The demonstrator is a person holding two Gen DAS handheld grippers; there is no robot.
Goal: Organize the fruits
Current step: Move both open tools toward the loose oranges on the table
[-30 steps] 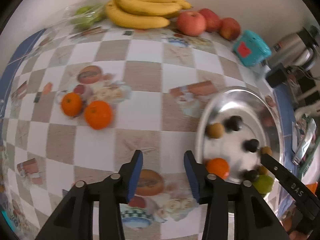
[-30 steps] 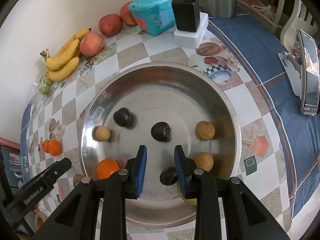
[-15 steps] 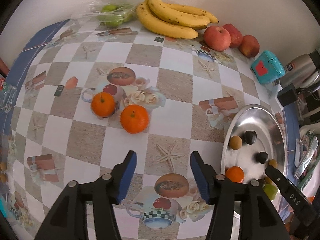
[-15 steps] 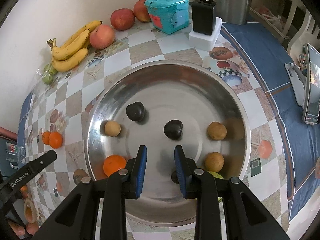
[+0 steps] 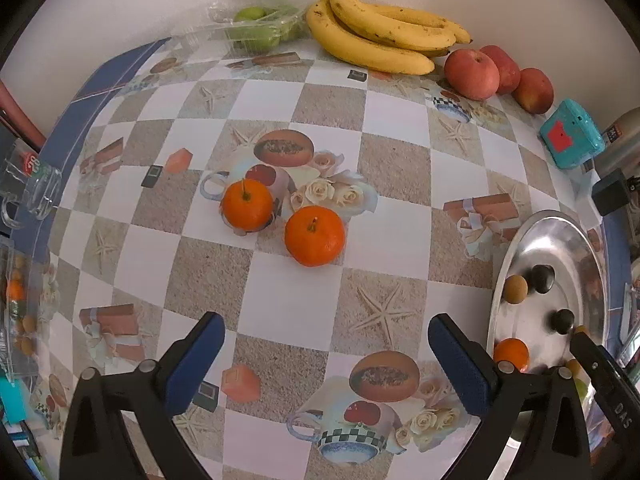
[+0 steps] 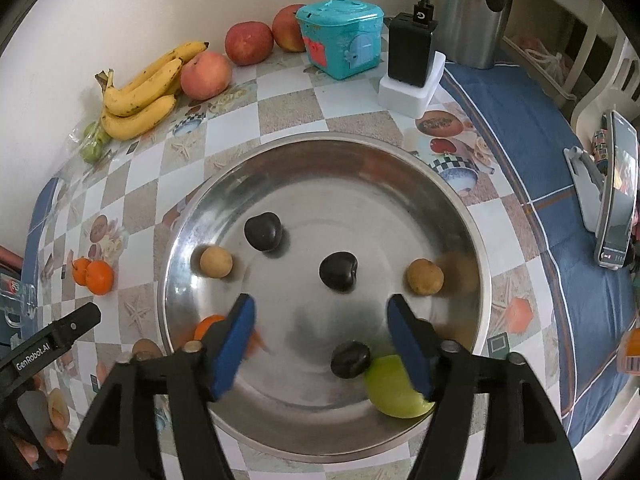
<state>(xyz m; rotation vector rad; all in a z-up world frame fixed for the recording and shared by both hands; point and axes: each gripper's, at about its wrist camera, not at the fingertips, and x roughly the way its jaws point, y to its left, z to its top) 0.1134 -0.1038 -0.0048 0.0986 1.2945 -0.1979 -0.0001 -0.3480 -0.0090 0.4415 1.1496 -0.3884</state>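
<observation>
Two oranges lie on the checked tablecloth, one to the right (image 5: 315, 235) and one to the left (image 5: 247, 205). My left gripper (image 5: 326, 330) is open and empty, just short of them. A steel bowl (image 6: 460, 216) holds dark plums (image 6: 338, 271), small brown fruits (image 6: 425, 277), an orange (image 6: 208, 326) and a green fruit (image 6: 394, 388). My right gripper (image 6: 320, 316) is open and empty above the bowl's near side. The bowl also shows in the left wrist view (image 5: 520, 248).
Bananas (image 5: 380, 40), three apples (image 5: 472, 68) and a bag of green fruit (image 5: 256, 28) line the wall. A teal box (image 6: 340, 36), a black charger on a white block (image 6: 412, 56), a steel kettle (image 6: 468, 12) and a phone on a stand (image 6: 616, 188) stand right.
Both grippers have opened wide. My left gripper has swung left, away from the bowl and toward the two oranges. My right gripper has stayed over the bowl.
</observation>
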